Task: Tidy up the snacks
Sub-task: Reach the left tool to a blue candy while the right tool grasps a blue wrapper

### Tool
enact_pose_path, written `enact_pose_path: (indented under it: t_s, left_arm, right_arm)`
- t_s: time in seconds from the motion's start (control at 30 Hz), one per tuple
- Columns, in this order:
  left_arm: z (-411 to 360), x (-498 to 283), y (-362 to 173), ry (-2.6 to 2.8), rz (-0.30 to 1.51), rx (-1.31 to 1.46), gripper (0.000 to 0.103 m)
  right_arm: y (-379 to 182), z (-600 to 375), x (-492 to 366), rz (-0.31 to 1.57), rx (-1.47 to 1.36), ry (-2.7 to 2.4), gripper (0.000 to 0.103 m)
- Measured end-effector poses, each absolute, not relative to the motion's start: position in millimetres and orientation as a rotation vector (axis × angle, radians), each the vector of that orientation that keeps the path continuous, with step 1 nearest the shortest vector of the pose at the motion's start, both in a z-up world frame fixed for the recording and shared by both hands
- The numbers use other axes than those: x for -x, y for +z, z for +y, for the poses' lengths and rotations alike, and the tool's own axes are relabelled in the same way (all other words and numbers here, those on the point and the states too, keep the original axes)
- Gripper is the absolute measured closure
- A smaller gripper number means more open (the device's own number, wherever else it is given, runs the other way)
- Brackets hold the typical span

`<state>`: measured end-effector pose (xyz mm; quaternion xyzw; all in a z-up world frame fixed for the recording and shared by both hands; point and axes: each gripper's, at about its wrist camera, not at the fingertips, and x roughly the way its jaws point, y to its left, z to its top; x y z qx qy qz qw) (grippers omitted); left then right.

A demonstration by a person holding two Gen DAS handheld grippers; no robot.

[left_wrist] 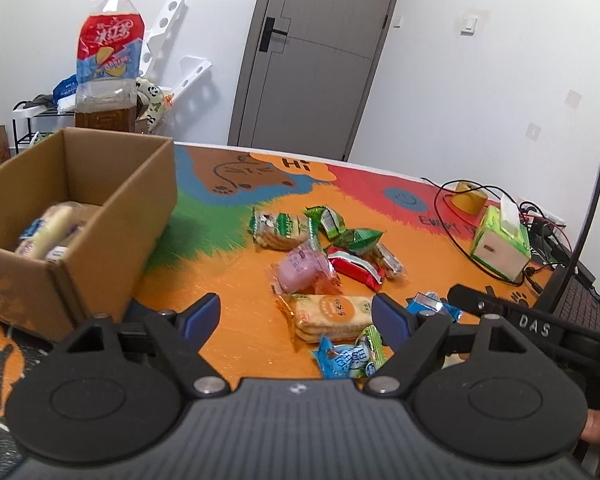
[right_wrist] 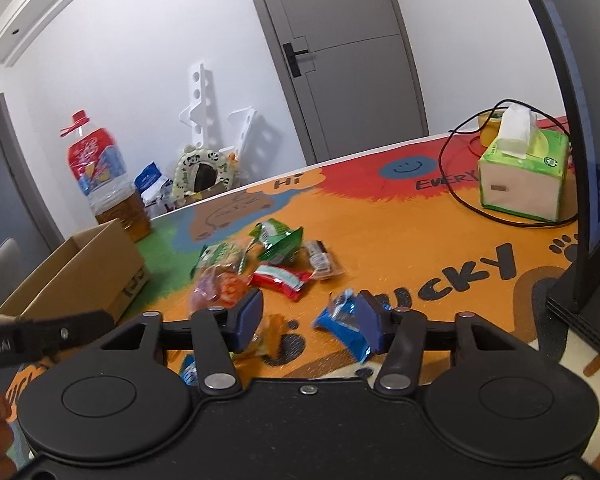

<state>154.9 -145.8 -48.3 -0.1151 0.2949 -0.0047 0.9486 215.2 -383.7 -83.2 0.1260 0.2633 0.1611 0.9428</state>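
Both empty: left gripper (left_wrist: pixel 296 316) spread wide above the orange cracker pack (left_wrist: pixel 330 316), right gripper (right_wrist: pixel 310 316) parted beside a blue packet (right_wrist: pixel 342 322); cardboard box (left_wrist: pixel 100 216) waits close by.

The colourful worktop (left_wrist: pixel 236 320) carries a cardboard box (left_wrist: pixel 100 216) at left, scattered snacks (left_wrist: pixel 320 256) mid-frame, and a tissue box (left_wrist: pixel 500 244) at right.

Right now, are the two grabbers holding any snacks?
Left gripper: open, holding nothing.
Right gripper: open, holding nothing.
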Motion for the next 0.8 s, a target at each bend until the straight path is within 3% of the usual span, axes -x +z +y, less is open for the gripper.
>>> enact_pose_path:
  t_s: [0.4, 0.47, 0.53, 0.8]
  left_arm:
    - [-168, -176, -69, -0.015, 0.647, 0.239, 0.032]
    - [-172, -179, -72, -0.015, 0.654, 0.237, 0.032]
    - [-174, -182, -76, -0.020, 0.671, 0.242, 0.032]
    - [-185, -188, -92, -0.034, 0.712, 0.245, 0.032]
  right_arm:
    - [-99, -380, -247, 0.552, -0.234, 0.328, 0.060]
    - [-105, -379, -253, 0.585, -0.230, 0.316, 0.071]
    - [-111, -380, -255, 0.615, -0.234, 0.317, 0.074]
    - [-115, -382, -238, 0.638, -0.227, 0.343, 0.072]
